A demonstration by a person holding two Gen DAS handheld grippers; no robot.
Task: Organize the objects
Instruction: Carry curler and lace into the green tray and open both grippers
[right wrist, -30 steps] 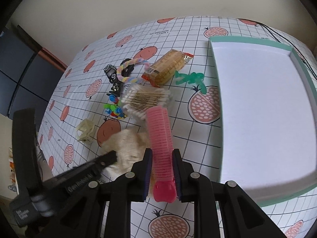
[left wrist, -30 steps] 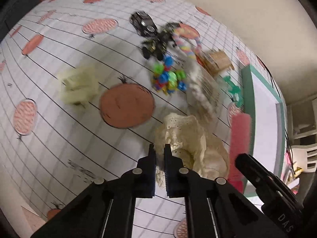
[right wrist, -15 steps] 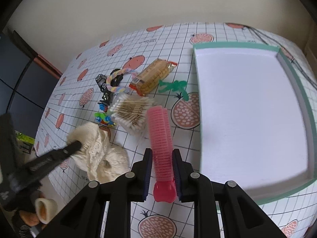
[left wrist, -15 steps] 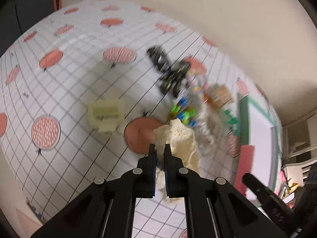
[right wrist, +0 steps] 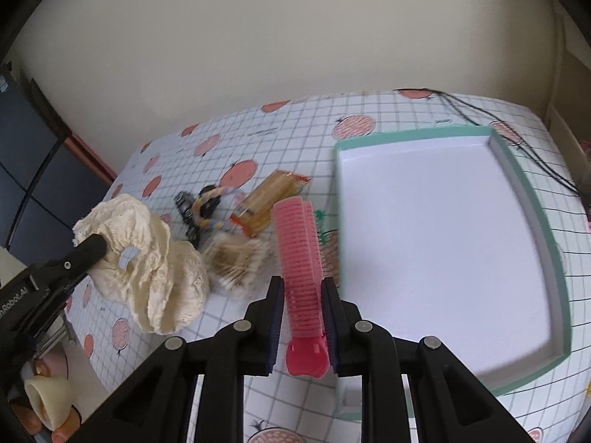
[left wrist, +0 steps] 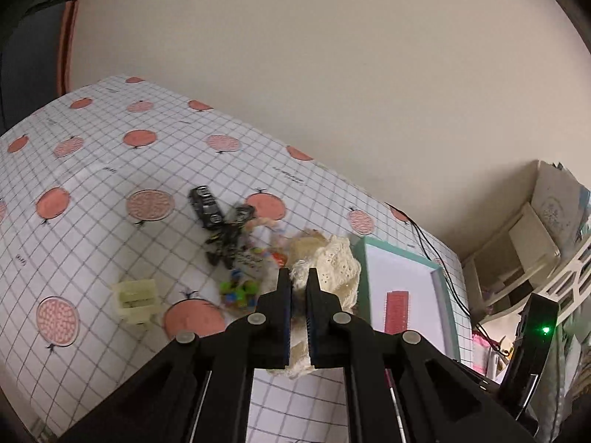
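My left gripper (left wrist: 299,282) is shut on a cream lace cloth (left wrist: 338,265), which hangs in the air above the table. The right wrist view shows that cloth (right wrist: 151,258) drooping from the left gripper (right wrist: 94,245) at the left. My right gripper (right wrist: 303,288) is shut on a pink hair roller (right wrist: 299,251), held above the table just left of the green-rimmed white tray (right wrist: 443,240). In the left wrist view the roller (left wrist: 397,312) appears in front of the tray (left wrist: 402,269), whose white floor is bare.
On the fruit-print tablecloth lie a cotton swab pack (right wrist: 236,262), a cracker packet (right wrist: 269,203), a pastel braided ring (right wrist: 207,206), black toy cars (left wrist: 205,206), coloured beads (left wrist: 238,293) and a cream claw clip (left wrist: 136,299). Black cables (right wrist: 535,155) run past the tray's far corner.
The left gripper has lifted the lace cloth off the table and carried it toward the tray. The right gripper has raised the pink roller higher, still beside the tray.
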